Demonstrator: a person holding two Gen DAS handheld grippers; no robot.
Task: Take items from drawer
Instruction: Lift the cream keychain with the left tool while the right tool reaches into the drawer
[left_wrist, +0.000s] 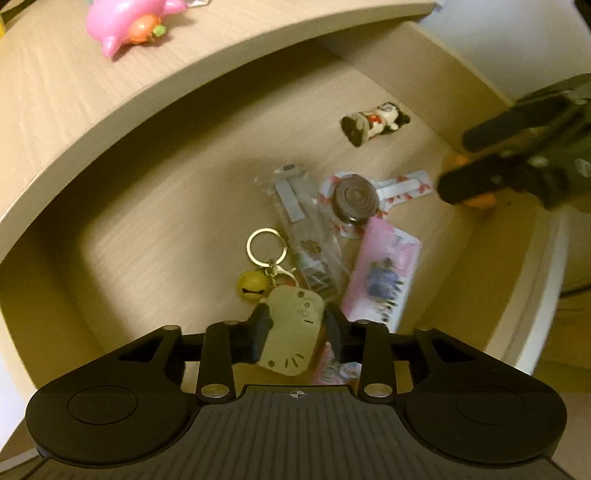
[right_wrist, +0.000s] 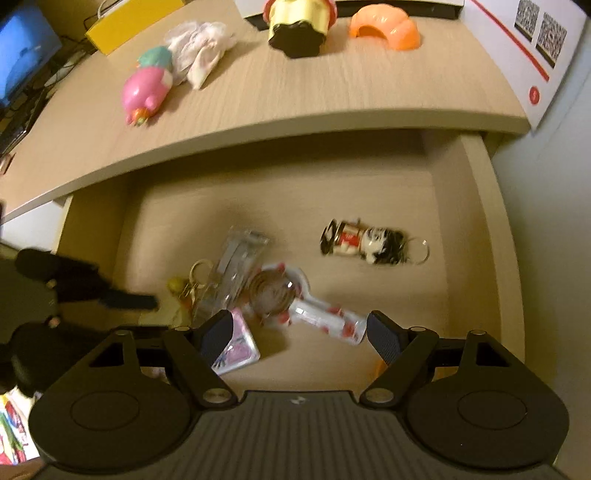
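Note:
The wooden drawer (left_wrist: 155, 229) stands pulled open under the desk. In the left wrist view my left gripper (left_wrist: 297, 330) is shut on the beige tag (left_wrist: 291, 328) of a keychain with a metal ring (left_wrist: 266, 245) and a yellow bell (left_wrist: 251, 290). Also in the drawer are a clear packet (left_wrist: 295, 206), a packet with a dark round disc (left_wrist: 356, 199), a pink card packet (left_wrist: 380, 273) and a doll keychain (left_wrist: 375, 122). My right gripper (right_wrist: 301, 338) is open above the disc packet (right_wrist: 280, 295), with the doll keychain (right_wrist: 373, 242) beyond it.
On the desk top (right_wrist: 295, 96) lie a pink pig toy (right_wrist: 147, 92), a white cloth (right_wrist: 199, 48), a yellow figure (right_wrist: 299, 26), an orange shell (right_wrist: 386, 27) and a yellow box (right_wrist: 129, 22). The left gripper (right_wrist: 129, 301) reaches in from the drawer's left side.

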